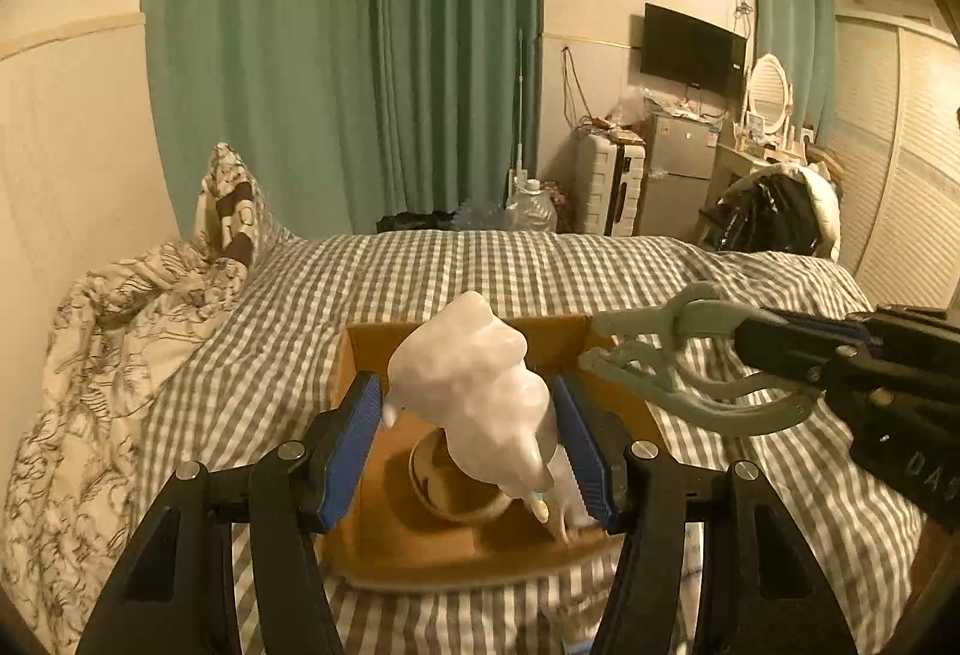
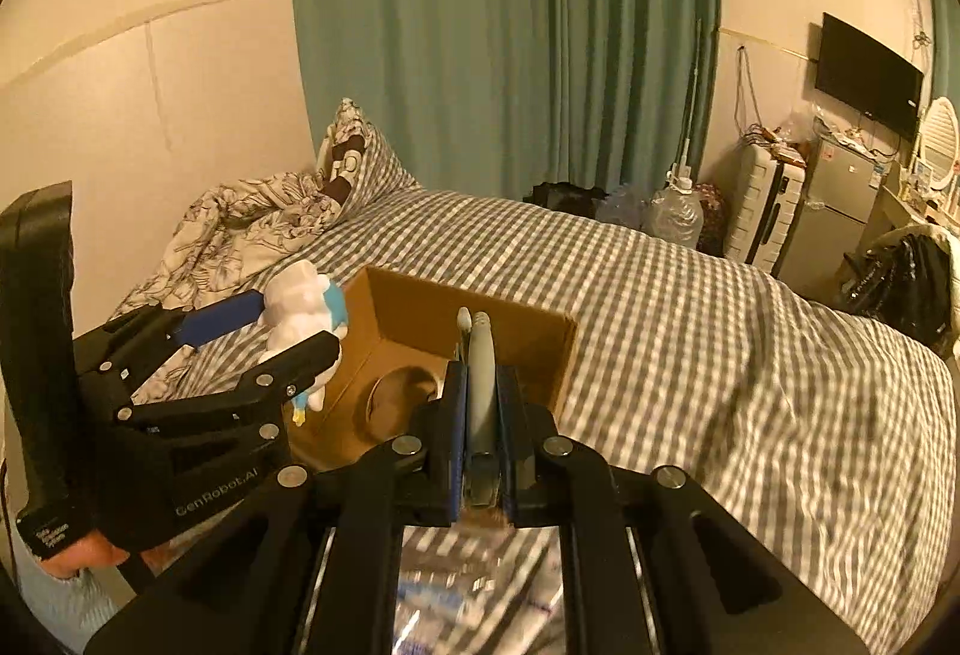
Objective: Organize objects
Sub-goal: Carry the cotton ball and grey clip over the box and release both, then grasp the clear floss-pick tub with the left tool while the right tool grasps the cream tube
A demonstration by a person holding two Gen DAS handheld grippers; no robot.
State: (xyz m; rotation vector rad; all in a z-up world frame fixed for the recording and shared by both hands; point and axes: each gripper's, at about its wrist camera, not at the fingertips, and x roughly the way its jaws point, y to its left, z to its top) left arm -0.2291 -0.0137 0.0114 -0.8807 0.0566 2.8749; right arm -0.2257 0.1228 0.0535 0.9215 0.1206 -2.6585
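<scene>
My left gripper (image 1: 474,415) is shut on a white plush toy (image 1: 474,385) with blue and yellow bits, held above an open cardboard box (image 1: 384,523) on the checked bed. The toy also shows in the right wrist view (image 2: 300,319), left of the box (image 2: 522,331). A brown bowl (image 1: 456,493) lies inside the box. My right gripper (image 2: 480,385) is shut on grey plastic tongs (image 2: 480,361), held over the box's near edge. In the left wrist view the tongs (image 1: 678,355) reach in from the right, tips at the box's right wall.
A grey-checked bedsheet (image 2: 690,325) covers the bed. A crumpled patterned duvet (image 1: 102,355) lies at the left by the wall. Green curtains, a suitcase (image 1: 606,187), a small fridge, a TV and a chair with dark clothes (image 1: 774,211) stand beyond the bed. A shiny packet (image 2: 474,595) lies under my right gripper.
</scene>
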